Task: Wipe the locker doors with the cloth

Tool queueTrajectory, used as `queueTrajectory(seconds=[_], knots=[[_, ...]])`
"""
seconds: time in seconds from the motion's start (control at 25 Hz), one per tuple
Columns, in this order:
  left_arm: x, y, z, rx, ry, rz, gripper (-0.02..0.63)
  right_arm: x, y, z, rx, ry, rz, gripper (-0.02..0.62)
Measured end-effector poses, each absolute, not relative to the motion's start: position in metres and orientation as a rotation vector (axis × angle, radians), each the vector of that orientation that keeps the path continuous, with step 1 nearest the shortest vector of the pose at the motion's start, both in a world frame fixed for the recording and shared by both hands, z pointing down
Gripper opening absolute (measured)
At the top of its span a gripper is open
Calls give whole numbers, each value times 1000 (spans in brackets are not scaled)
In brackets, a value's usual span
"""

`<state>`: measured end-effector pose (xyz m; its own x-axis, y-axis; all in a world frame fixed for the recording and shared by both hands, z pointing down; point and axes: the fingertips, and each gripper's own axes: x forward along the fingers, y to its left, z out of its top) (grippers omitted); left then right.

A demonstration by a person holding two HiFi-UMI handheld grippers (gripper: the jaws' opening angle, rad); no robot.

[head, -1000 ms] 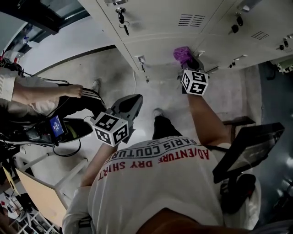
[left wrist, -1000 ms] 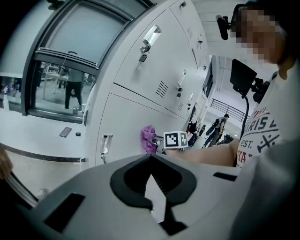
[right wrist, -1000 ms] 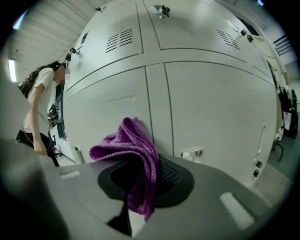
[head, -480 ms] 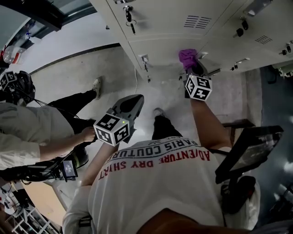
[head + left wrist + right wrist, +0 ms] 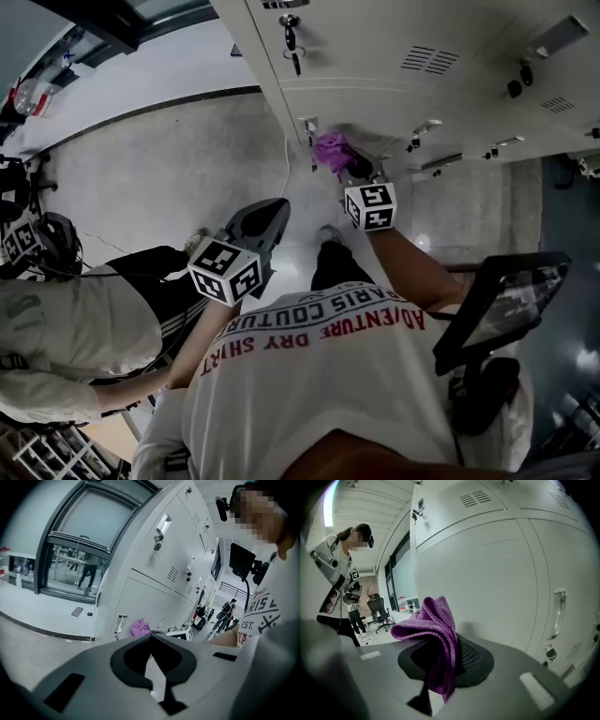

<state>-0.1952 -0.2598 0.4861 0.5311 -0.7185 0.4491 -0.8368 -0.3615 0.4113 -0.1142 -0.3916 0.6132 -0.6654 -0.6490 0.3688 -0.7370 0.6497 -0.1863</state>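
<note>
My right gripper (image 5: 345, 165) is shut on a crumpled purple cloth (image 5: 330, 150) and holds it against the low part of a pale locker door (image 5: 375, 103). In the right gripper view the cloth (image 5: 436, 625) bulges out of the jaws of the right gripper (image 5: 440, 651), touching the door (image 5: 497, 569). My left gripper (image 5: 270, 210) hangs shut and empty over the floor, left of the right one and away from the lockers. The left gripper view looks past the left gripper (image 5: 151, 641) at the cloth (image 5: 139, 627) and the lockers (image 5: 154, 569).
Keys (image 5: 291, 42) hang from a lock above. A door handle (image 5: 558, 609) sits right of the cloth. A second person (image 5: 75, 328) crouches at the left with gear. A black screen on a stand (image 5: 502, 305) is close on the right.
My right gripper has slid the cloth leftward along the lower locker doors. The person at the left has shifted position. The left gripper has barely moved.
</note>
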Motion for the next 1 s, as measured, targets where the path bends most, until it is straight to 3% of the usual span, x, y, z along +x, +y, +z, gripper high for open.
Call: queueTrajectory(seconds=[0.44, 1.0], knots=[[-242, -253, 503, 2056, -1361, 249, 2, -164, -423, 658, 1075, -2556, 506, 71], [-241, -253, 512, 2049, -1343, 246, 2, -154, -444, 668, 1130, -2511, 516, 71]])
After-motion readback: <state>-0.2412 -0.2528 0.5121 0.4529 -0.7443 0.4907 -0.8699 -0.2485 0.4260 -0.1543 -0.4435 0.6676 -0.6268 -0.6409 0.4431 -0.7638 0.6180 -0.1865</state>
